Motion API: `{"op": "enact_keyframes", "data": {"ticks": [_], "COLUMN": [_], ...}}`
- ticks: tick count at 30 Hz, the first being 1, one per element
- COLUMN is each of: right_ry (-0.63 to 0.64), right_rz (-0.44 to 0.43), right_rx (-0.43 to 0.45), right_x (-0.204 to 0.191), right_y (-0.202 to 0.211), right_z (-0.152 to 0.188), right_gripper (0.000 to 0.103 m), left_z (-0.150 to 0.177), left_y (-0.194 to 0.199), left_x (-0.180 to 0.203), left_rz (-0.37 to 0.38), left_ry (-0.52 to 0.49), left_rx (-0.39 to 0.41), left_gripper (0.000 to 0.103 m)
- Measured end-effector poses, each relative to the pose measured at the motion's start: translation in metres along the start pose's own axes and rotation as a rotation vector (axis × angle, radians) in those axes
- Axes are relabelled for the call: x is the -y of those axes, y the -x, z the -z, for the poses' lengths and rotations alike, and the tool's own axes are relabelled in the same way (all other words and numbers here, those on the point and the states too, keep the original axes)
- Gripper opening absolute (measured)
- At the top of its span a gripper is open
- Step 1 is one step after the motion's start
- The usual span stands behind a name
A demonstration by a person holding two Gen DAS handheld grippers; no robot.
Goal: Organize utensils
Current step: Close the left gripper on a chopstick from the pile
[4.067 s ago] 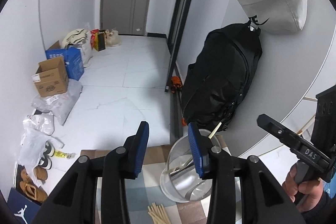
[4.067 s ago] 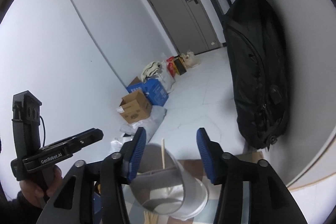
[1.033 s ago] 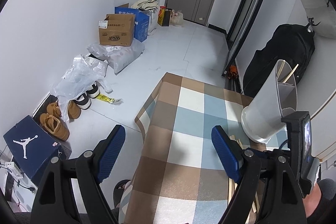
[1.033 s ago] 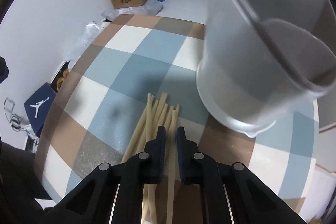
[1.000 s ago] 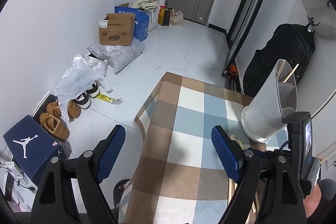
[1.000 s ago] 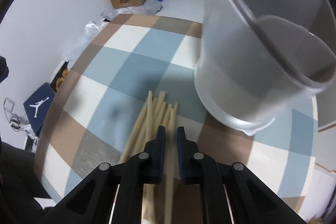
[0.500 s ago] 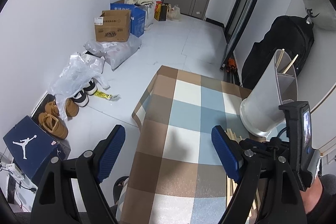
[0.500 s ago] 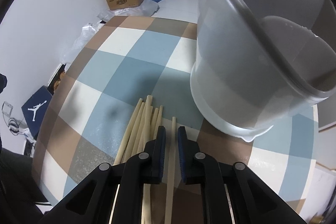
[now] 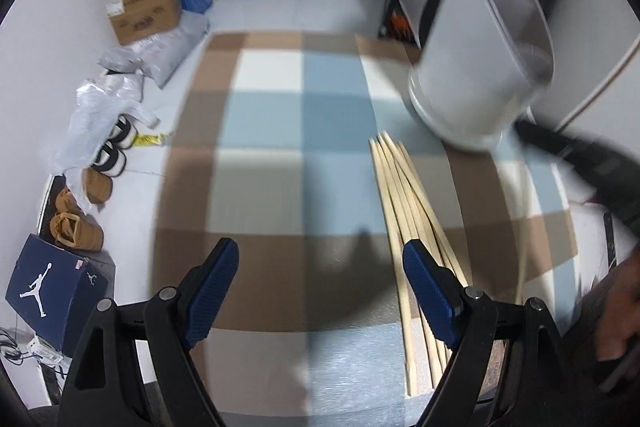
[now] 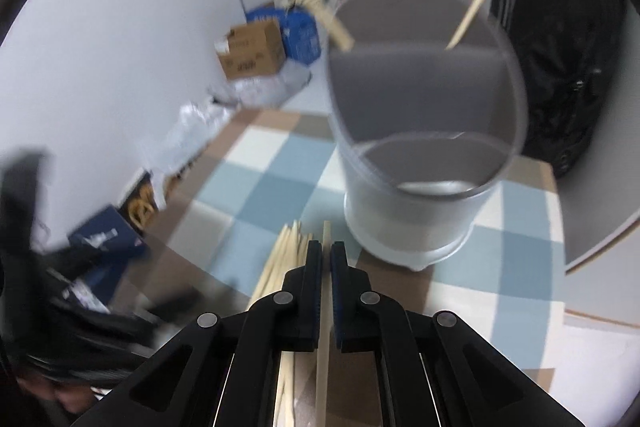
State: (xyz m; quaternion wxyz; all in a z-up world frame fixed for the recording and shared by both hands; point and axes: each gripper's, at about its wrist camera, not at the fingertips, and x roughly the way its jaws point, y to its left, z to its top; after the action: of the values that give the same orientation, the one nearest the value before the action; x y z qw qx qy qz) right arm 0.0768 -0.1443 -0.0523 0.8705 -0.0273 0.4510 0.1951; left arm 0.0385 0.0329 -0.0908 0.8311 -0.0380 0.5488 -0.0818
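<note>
A pale grey divided utensil holder (image 10: 420, 163) stands on the checked tablecloth (image 10: 260, 183), with two wooden chopsticks (image 10: 472, 11) sticking out of it. My right gripper (image 10: 326, 251) is shut on a single wooden chopstick (image 10: 325, 239) and holds it lifted, tip toward the holder's base. Several loose chopsticks (image 9: 408, 211) lie in a bundle on the cloth in front of the holder (image 9: 480, 67). My left gripper (image 9: 320, 291) is open and empty above the cloth, its right finger beside the bundle. The held chopstick shows in the left wrist view (image 9: 522, 227) at the right.
A black backpack (image 10: 560, 67) hangs on the wall behind the table. On the floor to the left lie a cardboard box (image 9: 146, 7), plastic bags (image 9: 104, 107), shoes (image 9: 76, 223) and a blue shoebox (image 9: 48, 291). The cloth's left edge (image 9: 168, 187) drops off to the floor.
My right gripper has lifted one chopstick off the bundle and tilted up toward the holder. My left gripper has moved forward and lower over the cloth, closer to the bundle.
</note>
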Motion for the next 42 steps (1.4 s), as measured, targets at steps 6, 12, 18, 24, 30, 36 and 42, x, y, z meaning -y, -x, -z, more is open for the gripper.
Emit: {"op": "enact_keyframes", "data": {"ticks": [6, 12, 18, 24, 30, 36, 42], "right_ry": [-0.071, -0.102, -0.119, -0.138, -0.168, -0.202, -0.215], "right_rz": [-0.051, -0.094, -0.130, -0.160, -0.176, -0.173, -0.177], "right_rx": [0.092, 0.153, 0.181, 0.185, 0.191, 0.191, 0.188], "right_x": [0.022, 0.032, 0.044, 0.053, 0.064, 0.078, 0.085], "right_y": [0.041, 0.062, 0.070, 0.075, 0.080, 0.081, 0.079], "right_z": [-0.005, -0.003, 0.002, 0.008, 0.010, 0.008, 0.006], "right_gripper": [0.003, 0.004, 0.004, 0.003, 0.004, 0.004, 0.004], "left_z": [0.006, 0.008, 0.004, -0.008, -0.021, -0.031, -0.038], "left_y": [-0.013, -0.018, -0.020, -0.028, -0.034, -0.037, -0.038], "left_x": [0.014, 0.019, 0.018, 0.024, 0.030, 0.039, 0.033], "left_rz": [-0.050, -0.113, -0.113, -0.120, -0.120, -0.090, -0.042], "left_ry": [-0.051, -0.078, -0.035, -0.029, -0.034, -0.073, -0.032], "left_rx": [-0.061, -0.080, -0.080, -0.077, -0.065, -0.049, -0.022], "left_gripper": [0.081, 0.082, 0.081, 0.079, 0.062, 0.019, 0.002]}}
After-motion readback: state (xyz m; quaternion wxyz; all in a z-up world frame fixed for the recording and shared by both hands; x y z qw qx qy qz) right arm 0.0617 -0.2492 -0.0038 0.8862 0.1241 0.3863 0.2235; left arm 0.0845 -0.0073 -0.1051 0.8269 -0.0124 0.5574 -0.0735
